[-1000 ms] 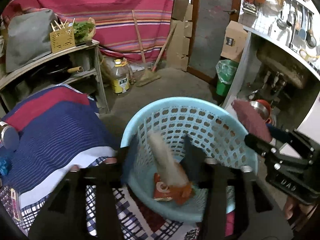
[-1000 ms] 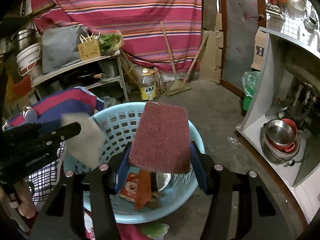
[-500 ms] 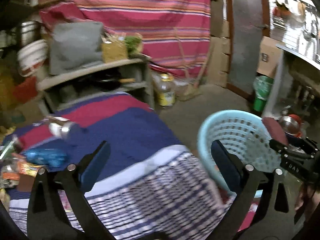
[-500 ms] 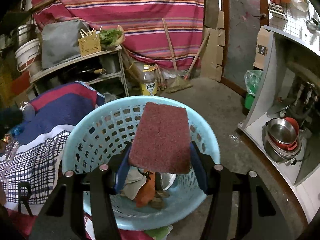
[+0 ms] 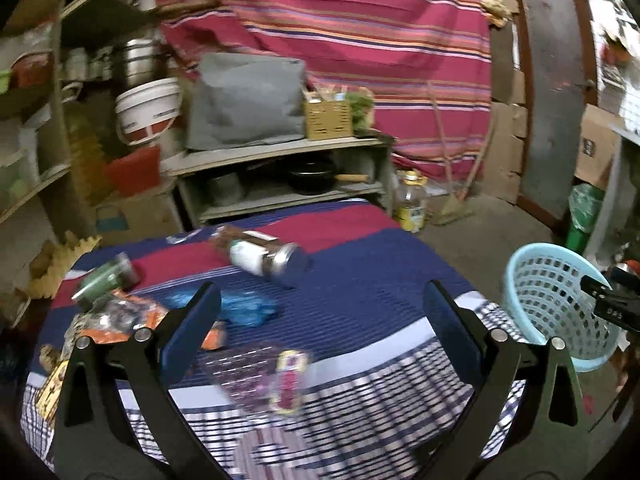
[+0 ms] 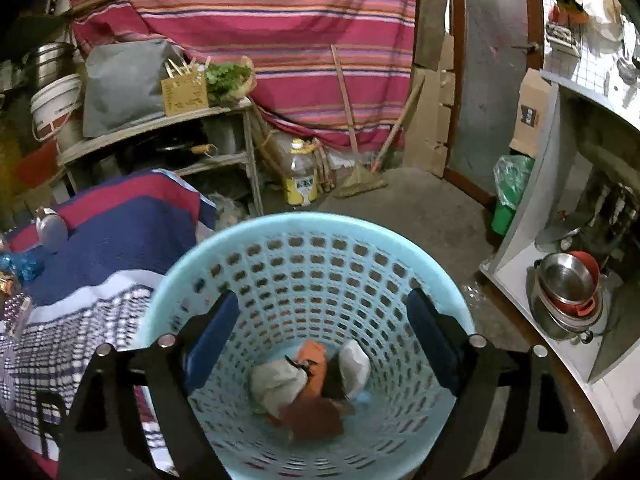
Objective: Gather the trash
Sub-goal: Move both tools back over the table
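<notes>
Left wrist view: the left gripper (image 5: 320,308) has swung away from the basket (image 5: 560,304), which a second ago filled the frame and now sits at the far right edge. Its jaws stand wide apart with nothing between them; the pale item it carried a second ago is gone from its grasp. Ahead lies the striped cloth (image 5: 360,280) with the remaining trash: a blue crumpled wrapper (image 5: 244,308) just beyond the left finger, orange packets (image 5: 132,316) to the left, a small sachet (image 5: 290,380) near the camera, and a jar (image 5: 264,256) lying on its side farther back. Motion blur softens the near items. The right gripper (image 5: 612,308) shows at the right edge, over the basket.

Right wrist view: the right gripper (image 6: 320,336) hangs over the basket (image 6: 304,228), jaws opening and empty. The maroon pad clamped between them half a second ago is no longer there. A maroon piece (image 6: 316,416) lies on the basket floor beside the pale wrappers (image 6: 280,380) and an orange packet (image 6: 312,364); it is probably that pad.

Meaning for the task: both loads appear delivered. Both grippers are free, and the left already faces the next pieces on the cloth.
</notes>
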A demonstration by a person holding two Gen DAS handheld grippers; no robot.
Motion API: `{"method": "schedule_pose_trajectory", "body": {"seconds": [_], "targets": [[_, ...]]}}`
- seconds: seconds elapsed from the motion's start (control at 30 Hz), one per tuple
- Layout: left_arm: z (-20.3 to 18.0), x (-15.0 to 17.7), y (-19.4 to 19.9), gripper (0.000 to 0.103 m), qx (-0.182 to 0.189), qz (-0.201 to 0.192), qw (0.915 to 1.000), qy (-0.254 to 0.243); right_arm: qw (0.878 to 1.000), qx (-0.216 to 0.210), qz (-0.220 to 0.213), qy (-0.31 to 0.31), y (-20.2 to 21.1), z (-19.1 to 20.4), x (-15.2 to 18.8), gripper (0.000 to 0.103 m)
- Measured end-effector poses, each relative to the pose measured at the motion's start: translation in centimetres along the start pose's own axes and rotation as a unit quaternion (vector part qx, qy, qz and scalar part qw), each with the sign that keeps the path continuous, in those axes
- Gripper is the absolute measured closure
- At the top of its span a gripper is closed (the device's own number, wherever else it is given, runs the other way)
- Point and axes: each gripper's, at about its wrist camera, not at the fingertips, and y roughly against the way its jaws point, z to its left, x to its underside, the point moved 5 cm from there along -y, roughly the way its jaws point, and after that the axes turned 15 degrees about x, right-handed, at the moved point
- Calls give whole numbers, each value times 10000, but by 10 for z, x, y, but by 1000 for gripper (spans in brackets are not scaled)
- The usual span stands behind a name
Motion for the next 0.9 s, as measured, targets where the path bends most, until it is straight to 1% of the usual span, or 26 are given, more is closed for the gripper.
{"method": "schedule_pose_trajectory", "body": {"seconds": [0.1,0.17,0.3,0.43,0.53,0.7,0.9], "targets": [[30,2,8,6,-116,-36,9995,281,9998,-156,-154,33,17,21,-5,18],[45,3,13,6,-214,-38,9990,381,9992,-312,-239,91,31,40,-8,18],[69,2,23,6,-369,-55,9986,381,9974,-561,-374,246,53,72,-11,18],[90,3,29,6,-443,-32,9981,427,9942,-851,-475,449,75,114,-13,18],[106,6,32,6,-501,-6,9974,514,9917,-1002,-518,621,84,143,-11,18],[140,9,38,6,-718,-4,9954,640,9871,-1231,-561,856,96,190,-8,18],[181,18,39,6,-958,95,9919,824,9820,-1495,-574,997,106,238,-7,18]]}}
